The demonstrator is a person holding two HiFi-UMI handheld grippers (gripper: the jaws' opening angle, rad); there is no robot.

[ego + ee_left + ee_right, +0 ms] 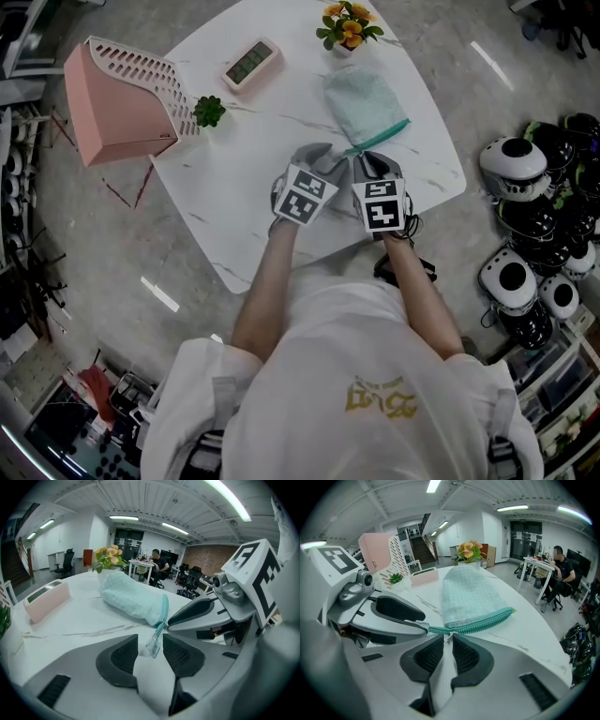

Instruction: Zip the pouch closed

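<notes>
We see the pouch [367, 105] lying on the table [253, 187], near the flowers [349, 23]. Our left gripper [150, 639] has its jaws wide, with the zip tail [153, 647] loose between them. Our right gripper [448, 640] keeps its jaws narrow, pinching the small pull [449, 635] of the zip.

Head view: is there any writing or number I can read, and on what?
None readable.
Gold print on white shirt: upside down, too blurred.
Digital clock display: digits too small.
Left marker cube and right marker cube: square patterns, no words.
</notes>
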